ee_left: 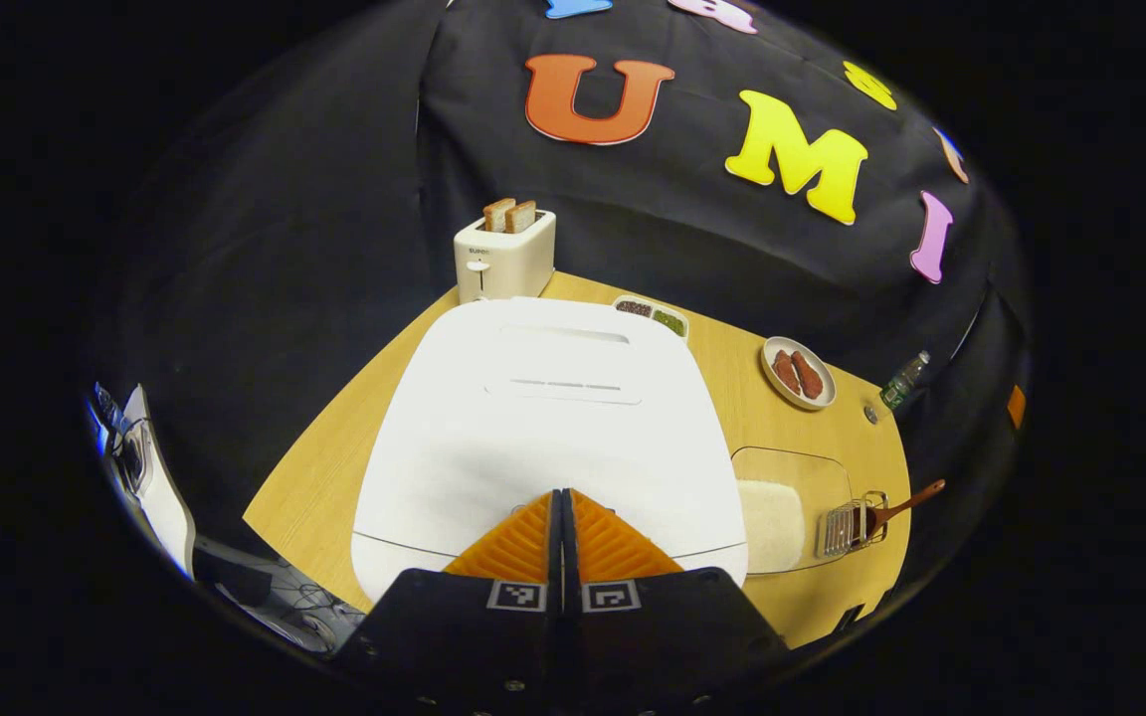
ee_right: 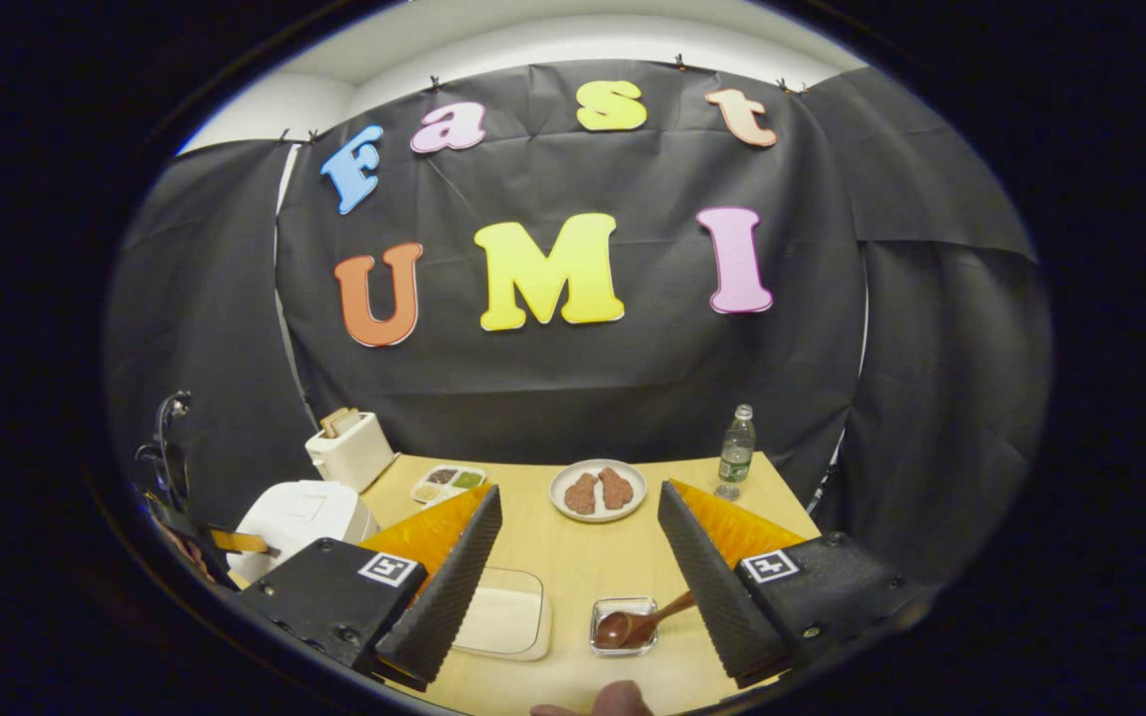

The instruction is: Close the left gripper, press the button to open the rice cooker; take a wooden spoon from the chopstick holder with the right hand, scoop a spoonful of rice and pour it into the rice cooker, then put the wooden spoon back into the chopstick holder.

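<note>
Wooden table (ee_right: 573, 557) (black cloth behind) bears the shut rice cooker (ee_left: 543, 428).

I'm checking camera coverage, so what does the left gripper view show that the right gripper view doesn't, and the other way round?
Left gripper view: the left hand-held gripper, shut, over the closed rice cooker.
Right gripper view: the right hand-held gripper, open, above the table, and a fingertip at the bottom edge.
Both: the rice cooker, toaster, plate, bottle, rice container and the wooden spoon in its chopstick holder.
</note>
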The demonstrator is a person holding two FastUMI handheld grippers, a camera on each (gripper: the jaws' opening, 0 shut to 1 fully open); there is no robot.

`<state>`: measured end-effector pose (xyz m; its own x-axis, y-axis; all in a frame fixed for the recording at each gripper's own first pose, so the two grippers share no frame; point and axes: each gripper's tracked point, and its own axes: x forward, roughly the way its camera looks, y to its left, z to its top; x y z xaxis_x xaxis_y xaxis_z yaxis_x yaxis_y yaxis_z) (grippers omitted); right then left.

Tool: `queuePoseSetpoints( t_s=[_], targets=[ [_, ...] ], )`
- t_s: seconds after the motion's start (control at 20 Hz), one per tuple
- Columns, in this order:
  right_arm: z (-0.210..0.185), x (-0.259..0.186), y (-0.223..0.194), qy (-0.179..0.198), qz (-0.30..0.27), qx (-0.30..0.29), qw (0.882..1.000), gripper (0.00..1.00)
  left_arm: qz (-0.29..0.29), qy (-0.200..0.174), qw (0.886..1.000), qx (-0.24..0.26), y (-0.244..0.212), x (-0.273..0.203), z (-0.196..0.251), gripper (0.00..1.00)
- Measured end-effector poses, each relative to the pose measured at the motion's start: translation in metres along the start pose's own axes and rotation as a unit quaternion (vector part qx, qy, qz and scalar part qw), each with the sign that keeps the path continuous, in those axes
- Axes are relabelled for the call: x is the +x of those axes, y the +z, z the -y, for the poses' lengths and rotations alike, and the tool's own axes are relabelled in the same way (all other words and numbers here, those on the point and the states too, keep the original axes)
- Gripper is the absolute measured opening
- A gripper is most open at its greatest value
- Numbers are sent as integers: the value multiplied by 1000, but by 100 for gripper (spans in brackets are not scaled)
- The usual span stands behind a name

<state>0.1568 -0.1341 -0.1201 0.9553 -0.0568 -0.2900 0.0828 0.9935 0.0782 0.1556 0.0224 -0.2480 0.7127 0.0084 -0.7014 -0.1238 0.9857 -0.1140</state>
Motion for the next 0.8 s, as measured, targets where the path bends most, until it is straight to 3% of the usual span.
queuePoseSetpoints(
  t_s=[0.15,0.35,0.55,0.8],
  targets=[
    [-11,-2,-4,7,-5,-4,1000,100,-20,0,1000,-16,-6,-2,0,0],
    [-18,-10,2,14,2,-5,1000,100,7,-13,1000,-13,2,-3,0,0],
    [-12,-16,13,7,17,-11,1000,100,121,-15,993,-2,57,-33,8,0],
    [-16,-29,22,9,28,-10,1000,100,246,-11,968,40,138,-70,16,0]
  ],
)
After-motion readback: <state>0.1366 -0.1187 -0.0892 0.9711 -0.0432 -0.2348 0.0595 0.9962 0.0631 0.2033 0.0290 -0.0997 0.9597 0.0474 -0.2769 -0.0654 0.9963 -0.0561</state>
